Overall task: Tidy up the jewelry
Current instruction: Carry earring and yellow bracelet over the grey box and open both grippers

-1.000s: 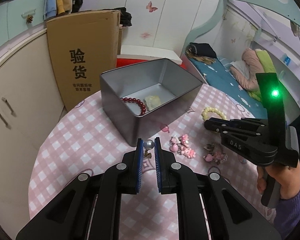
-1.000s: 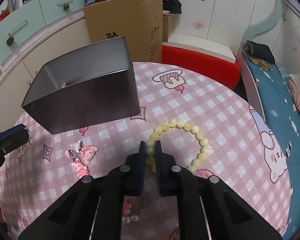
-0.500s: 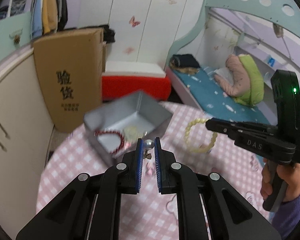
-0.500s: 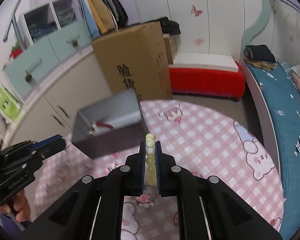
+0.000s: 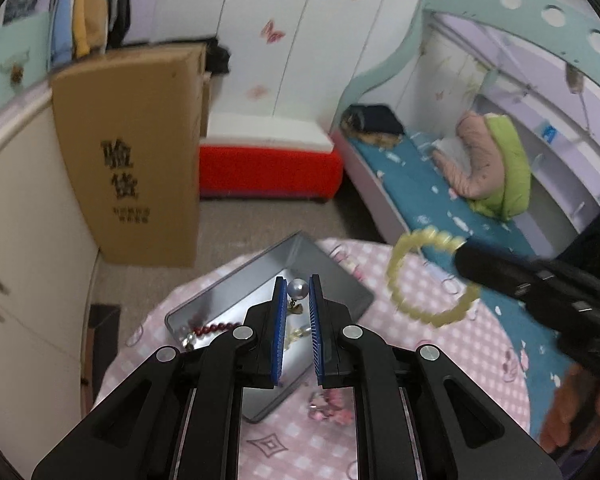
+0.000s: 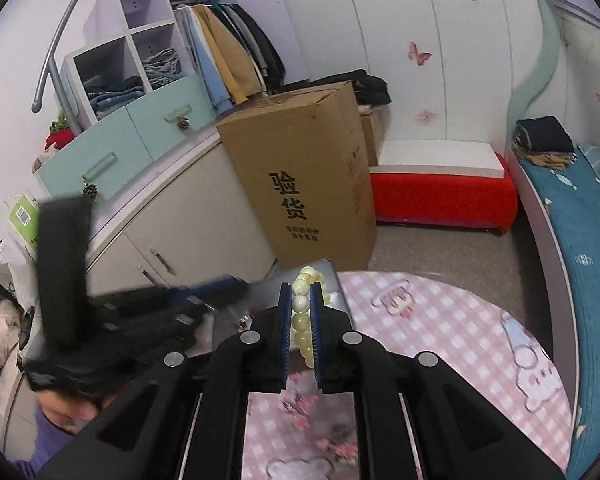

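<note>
Between the left gripper's [image 5: 298, 296] jaws a pearl earring [image 5: 298, 289] is pinched, its charm hanging downward, above the open metal tin [image 5: 340, 280] near the table's [image 5: 440, 360] far edge. Beyond, the right gripper's [image 6: 300, 300] jaws clamp a yellow bead bracelet [image 5: 432, 280], whose loop hangs above the table.

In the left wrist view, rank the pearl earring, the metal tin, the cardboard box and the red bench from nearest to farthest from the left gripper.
1. pearl earring: pinched at the tips of the left gripper.
2. metal tin: just below and beyond the tips, on the pink table.
3. cardboard box: on the floor past the table, upper left.
4. red bench: against the far wall, right of the box.
</note>
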The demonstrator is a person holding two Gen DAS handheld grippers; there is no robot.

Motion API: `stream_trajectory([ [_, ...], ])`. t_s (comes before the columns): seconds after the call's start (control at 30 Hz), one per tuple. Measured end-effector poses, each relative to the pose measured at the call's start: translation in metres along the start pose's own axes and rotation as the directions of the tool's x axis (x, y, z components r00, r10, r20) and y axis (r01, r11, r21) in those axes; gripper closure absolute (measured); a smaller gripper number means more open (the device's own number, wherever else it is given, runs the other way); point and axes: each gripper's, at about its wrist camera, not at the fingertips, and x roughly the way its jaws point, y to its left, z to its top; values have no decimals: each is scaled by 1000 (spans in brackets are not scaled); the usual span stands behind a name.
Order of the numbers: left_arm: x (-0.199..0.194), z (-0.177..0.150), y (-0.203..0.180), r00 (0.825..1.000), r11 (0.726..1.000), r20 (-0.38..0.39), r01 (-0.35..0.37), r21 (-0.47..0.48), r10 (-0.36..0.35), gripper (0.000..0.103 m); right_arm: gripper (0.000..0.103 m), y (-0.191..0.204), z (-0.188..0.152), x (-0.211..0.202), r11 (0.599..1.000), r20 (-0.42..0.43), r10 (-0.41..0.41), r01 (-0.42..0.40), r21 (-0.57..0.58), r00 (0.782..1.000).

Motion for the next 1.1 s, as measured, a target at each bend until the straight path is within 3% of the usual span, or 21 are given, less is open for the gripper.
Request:
stream_trajectory([
  [0.2,25,-11,17,998,999,-61,-9,-34,7,91,94,12,4,32,1000,-36,6,-7,-5,999],
  [0.77,22,-17,29,997,996,-55,-61,-61,57,89,94,12,-14,90,998,-152,-65,62,-24,986],
  [0.83,18,-17,31,996,995,-52,-76,-66,73,82,94,13,-15,94,998,-162,-66,63,-25,985],
  [0.87,15,-16,30,996,995,-45,-78,-68,76,66,94,14,-16,97,998,-170,-63,60,-24,983],
  [0.93,6,-17,29,991,989,-4,-136,-66,136,55,94,15,-19,101,998,-183,-62,59,-19,981],
  [1.1,-1,-17,30,984,983,14,-177,-39,178,53,92,14,-25,106,999,-207,-38,40,3,978],
])
